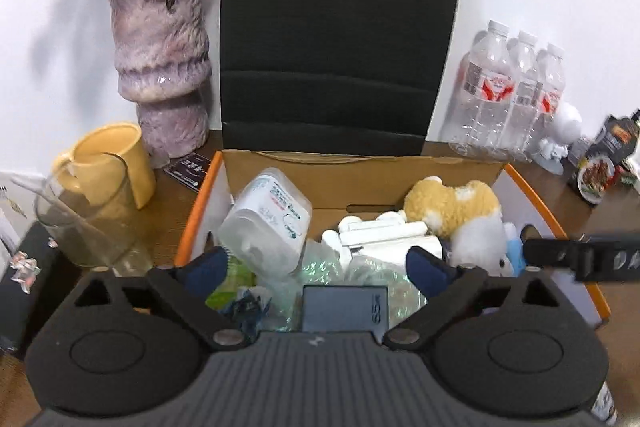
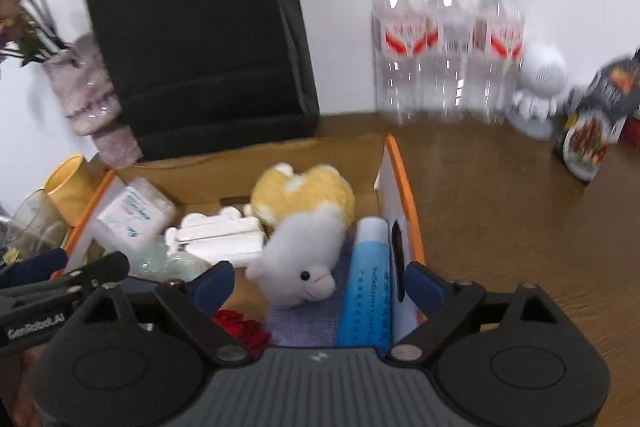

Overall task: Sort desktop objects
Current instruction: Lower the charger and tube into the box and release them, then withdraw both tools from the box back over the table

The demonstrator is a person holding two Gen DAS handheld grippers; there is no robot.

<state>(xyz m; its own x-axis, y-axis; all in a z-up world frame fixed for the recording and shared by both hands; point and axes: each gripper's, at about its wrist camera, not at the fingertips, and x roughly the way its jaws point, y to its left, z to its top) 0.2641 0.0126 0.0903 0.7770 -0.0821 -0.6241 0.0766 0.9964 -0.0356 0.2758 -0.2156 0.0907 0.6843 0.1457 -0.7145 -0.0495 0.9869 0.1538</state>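
An orange-edged cardboard box (image 1: pixel 362 171) (image 2: pixel 404 183) holds a yellow and white plush toy (image 1: pixel 460 215) (image 2: pixel 308 223), a clear cotton swab tub (image 1: pixel 268 223) (image 2: pixel 134 217), white plastic pieces (image 1: pixel 380 231) (image 2: pixel 220 235), a blue tube (image 2: pixel 370 283), crinkled green wrap (image 1: pixel 320 267) and a grey square item (image 1: pixel 344 307). A red item (image 2: pixel 240 327) lies at the box's near end. My left gripper (image 1: pixel 316 267) is open and empty above the box's near left part. My right gripper (image 2: pixel 316 285) is open and empty above the near right part, astride the plush and tube.
A furry purple vase (image 1: pixel 164 67) with flowers, a yellow mug (image 1: pixel 116 159) and a clear glass (image 1: pixel 88 215) stand left of the box. A black bag (image 1: pixel 340 35) stands behind it. Three water bottles (image 2: pixel 448 43), a white figurine (image 2: pixel 538 87) and a food packet (image 2: pixel 592 127) are on the right.
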